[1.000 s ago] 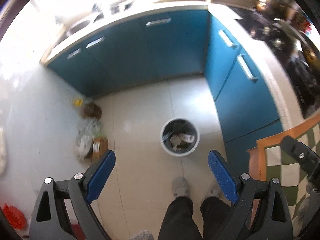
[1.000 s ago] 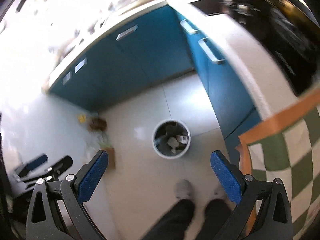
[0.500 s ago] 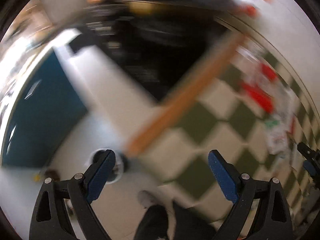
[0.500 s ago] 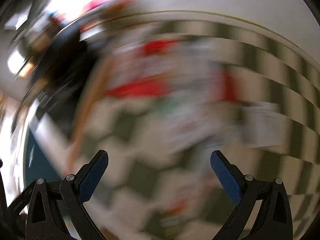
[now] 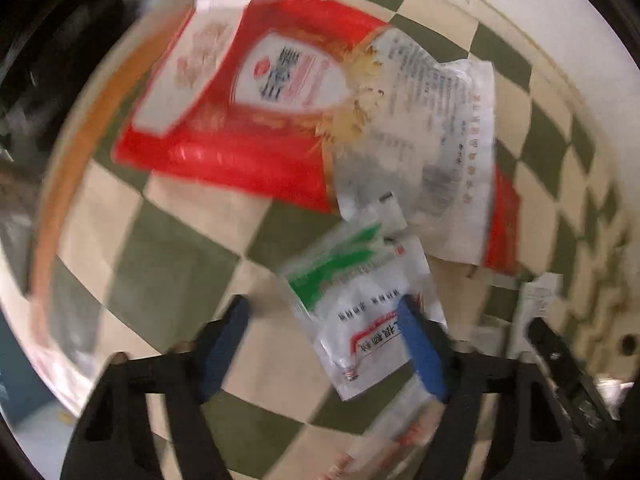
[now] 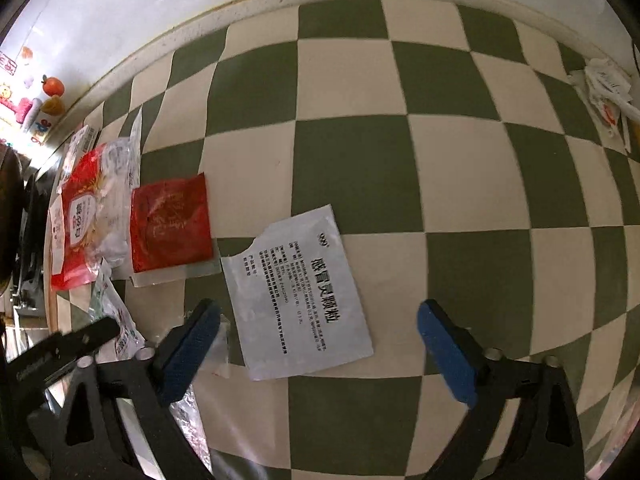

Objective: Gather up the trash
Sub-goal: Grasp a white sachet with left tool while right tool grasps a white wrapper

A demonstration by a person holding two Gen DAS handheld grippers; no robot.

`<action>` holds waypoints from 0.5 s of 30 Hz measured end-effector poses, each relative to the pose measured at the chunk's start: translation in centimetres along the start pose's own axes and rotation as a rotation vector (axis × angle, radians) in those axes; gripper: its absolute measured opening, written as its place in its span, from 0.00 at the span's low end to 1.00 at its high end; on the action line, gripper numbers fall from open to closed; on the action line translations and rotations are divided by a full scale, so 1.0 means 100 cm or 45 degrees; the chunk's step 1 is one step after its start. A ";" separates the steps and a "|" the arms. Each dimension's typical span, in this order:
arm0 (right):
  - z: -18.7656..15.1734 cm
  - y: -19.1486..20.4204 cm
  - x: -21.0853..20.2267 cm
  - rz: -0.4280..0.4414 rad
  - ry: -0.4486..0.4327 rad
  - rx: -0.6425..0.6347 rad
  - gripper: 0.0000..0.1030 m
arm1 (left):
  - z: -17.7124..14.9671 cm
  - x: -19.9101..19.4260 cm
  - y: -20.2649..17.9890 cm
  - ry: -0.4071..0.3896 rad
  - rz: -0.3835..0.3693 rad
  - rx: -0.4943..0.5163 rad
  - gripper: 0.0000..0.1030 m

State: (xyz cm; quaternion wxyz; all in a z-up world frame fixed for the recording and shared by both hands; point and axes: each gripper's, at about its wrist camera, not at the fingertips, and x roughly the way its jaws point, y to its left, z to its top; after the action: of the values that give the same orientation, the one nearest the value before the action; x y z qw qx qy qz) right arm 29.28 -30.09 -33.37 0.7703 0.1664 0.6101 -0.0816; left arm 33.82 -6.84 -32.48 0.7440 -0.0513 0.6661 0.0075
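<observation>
Empty wrappers lie on a green-and-cream checkered table top [image 6: 352, 168]. In the left wrist view my left gripper [image 5: 324, 340] is open above a white packet with green print [image 5: 360, 304]; a large red bag [image 5: 256, 96] and a clear printed wrapper [image 5: 432, 140] lie beyond it. In the right wrist view my right gripper [image 6: 320, 344] is open over a flat white sachet with black print [image 6: 300, 296]. A red sachet [image 6: 172, 220] and the red bag [image 6: 76, 216] lie to its left. The left gripper's arm [image 6: 60, 348] shows at the lower left.
A white wall [image 6: 160, 8] runs along the table's far edge. More white packets [image 6: 608, 88] lie at the far right corner. Small stickers [image 6: 40, 96] are on the wall at the left. A silver wrapper [image 6: 188, 412] lies under my right gripper's left finger.
Both grippers have swung away from the floor bin and blue cabinets up to the checkered table and now hover low over the wrappers. Both stay open.
</observation>
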 end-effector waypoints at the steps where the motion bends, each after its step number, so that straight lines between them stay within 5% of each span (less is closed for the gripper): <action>1: -0.004 0.004 0.001 -0.002 -0.008 -0.020 0.91 | 0.000 -0.001 -0.005 -0.032 0.061 0.037 0.38; 3: -0.008 0.016 0.003 -0.036 -0.029 -0.079 0.89 | 0.002 -0.004 -0.009 -0.071 0.095 0.085 0.05; 6: -0.017 0.036 0.005 -0.156 -0.100 -0.212 0.69 | 0.006 -0.006 -0.001 -0.067 0.087 0.079 0.00; 7: -0.020 0.040 0.003 -0.160 -0.127 -0.229 0.56 | 0.005 -0.008 0.007 -0.066 0.086 0.066 0.00; 9: -0.024 0.046 0.000 -0.155 -0.155 -0.262 0.14 | 0.004 -0.016 0.018 -0.089 0.088 0.055 0.00; 15: -0.029 0.029 -0.017 -0.047 -0.171 -0.158 0.11 | -0.007 -0.051 0.045 -0.179 0.036 0.007 0.00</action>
State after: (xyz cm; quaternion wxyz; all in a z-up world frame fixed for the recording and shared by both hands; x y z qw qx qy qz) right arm 27.14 -26.49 -31.90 0.8166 0.1015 0.5641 -0.0687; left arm 32.22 -2.17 -27.77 0.7890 -0.0391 0.6128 0.0199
